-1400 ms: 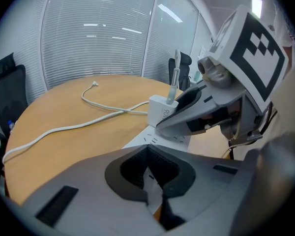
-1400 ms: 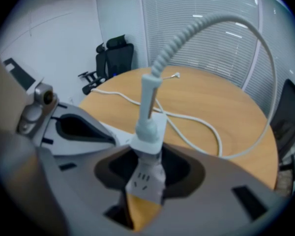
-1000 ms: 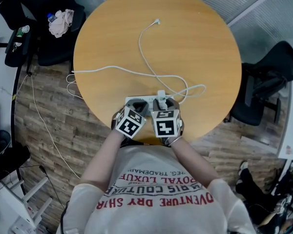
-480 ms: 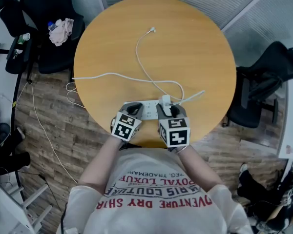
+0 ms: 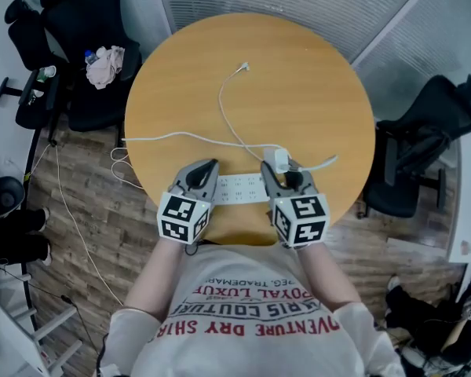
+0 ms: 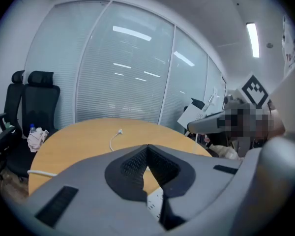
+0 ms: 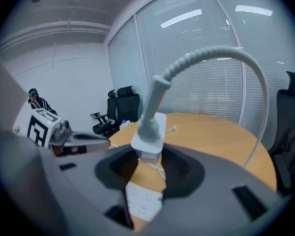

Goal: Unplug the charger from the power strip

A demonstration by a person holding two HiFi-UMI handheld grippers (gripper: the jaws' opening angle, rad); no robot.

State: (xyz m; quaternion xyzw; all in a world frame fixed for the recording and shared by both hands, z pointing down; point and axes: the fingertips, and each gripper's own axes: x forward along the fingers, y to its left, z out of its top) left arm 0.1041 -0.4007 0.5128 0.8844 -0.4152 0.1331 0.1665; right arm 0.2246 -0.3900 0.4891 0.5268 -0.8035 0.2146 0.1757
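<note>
A white power strip (image 5: 239,188) lies near the front edge of the round wooden table (image 5: 298,85). My right gripper (image 5: 281,168) is shut on the white charger (image 5: 276,160) and holds it above the strip's right end. In the right gripper view the charger (image 7: 150,130) sits between the jaws, with bare table showing between it and the strip (image 7: 144,200) below. Its white cable (image 5: 229,116) curls across the table to a loose plug (image 5: 243,67). My left gripper (image 5: 207,166) hangs above the strip's left end, jaws together and empty. The left gripper view shows the tips (image 6: 147,148) meeting.
The strip's own white cord (image 5: 165,137) runs left and drops off the table to the wood floor. Black office chairs stand at the left (image 5: 86,53), one with a cloth and bottle on it, and at the right (image 5: 432,132). Blinds behind glass close the far side.
Both grippers have risen off the table. The right one has lifted the charger up out of the strip. The left one has come up off the strip's left end.
</note>
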